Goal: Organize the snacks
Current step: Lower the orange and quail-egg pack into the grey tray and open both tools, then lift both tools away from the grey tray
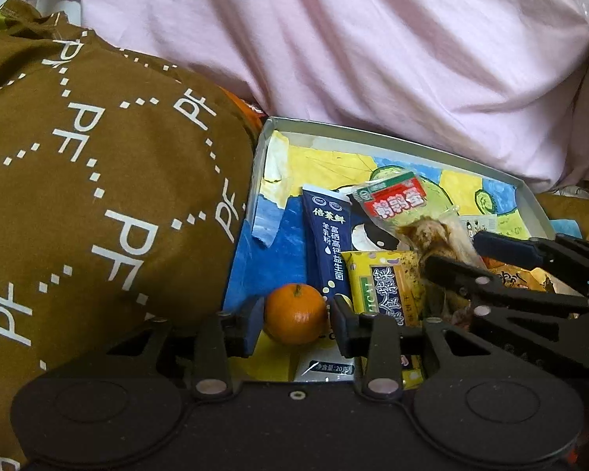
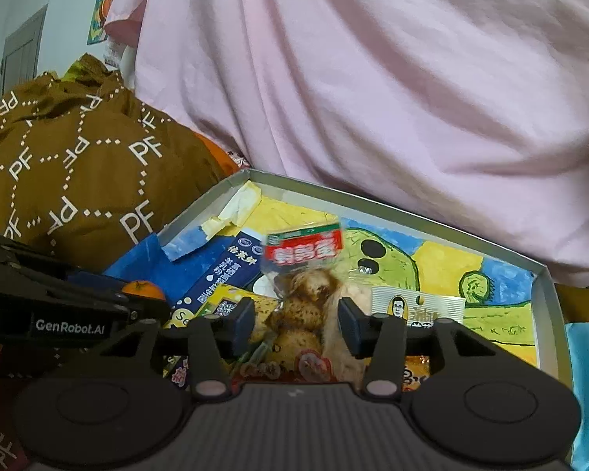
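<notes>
- Inside the shallow box (image 1: 532, 200), your left gripper (image 1: 296, 320) has its jaws spread around the tangerine (image 1: 294, 313); pads just beside the peel, contact unclear.
- Judging by that, you're either placing or about to lift it.
- Right of the tangerine, your right gripper (image 2: 293, 320) straddles the clear quail-egg pack (image 2: 302, 274), jaws spread, not pinching.
- Snacks sit bunched at the box's near side: navy milk-powder stick (image 1: 326, 243), yellow pouch (image 1: 381, 286).
- Tangerine round, dimpled; packs crinkly film; box stiff card with painted paper lining.
- Left of box: brown printed cloth (image 1: 98, 180).
</notes>
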`<state>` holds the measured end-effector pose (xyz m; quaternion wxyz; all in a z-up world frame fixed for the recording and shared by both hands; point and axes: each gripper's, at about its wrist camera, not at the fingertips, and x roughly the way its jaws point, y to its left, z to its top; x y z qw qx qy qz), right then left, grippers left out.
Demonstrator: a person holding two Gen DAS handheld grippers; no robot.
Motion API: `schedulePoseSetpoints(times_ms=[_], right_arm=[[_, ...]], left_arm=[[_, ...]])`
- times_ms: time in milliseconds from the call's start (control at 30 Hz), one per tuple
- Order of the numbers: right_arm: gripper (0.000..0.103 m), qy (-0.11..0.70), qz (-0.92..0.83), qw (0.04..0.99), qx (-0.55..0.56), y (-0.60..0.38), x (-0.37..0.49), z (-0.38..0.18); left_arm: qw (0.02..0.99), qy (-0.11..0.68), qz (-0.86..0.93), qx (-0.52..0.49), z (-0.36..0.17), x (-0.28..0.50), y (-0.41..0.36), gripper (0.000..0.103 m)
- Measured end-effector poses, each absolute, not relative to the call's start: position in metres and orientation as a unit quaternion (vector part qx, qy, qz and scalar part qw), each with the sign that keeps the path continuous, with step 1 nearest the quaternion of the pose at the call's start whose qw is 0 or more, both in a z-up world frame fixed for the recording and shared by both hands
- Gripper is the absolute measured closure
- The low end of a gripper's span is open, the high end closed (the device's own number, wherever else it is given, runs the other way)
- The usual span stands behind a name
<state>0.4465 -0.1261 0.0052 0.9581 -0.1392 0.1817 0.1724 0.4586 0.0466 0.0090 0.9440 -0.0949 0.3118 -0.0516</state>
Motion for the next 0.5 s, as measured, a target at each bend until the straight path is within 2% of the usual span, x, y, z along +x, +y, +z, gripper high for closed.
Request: schedulePoseSetpoints(times_ms=[133,500], right_arm=[[0.047,0.171,0.171,0.962,-0.124,-0.133,0.443,0.012],[0.022,0.129,0.152,0.976,-0.084,-0.154,0.422,0.031]], left_arm=[[0.945,0.309,-0.049,-0.100,0.013,0.456,0.048,0.058],[0.957,0.271,-0.032,-0.096,0.045,0.431,0.046,0.036]])
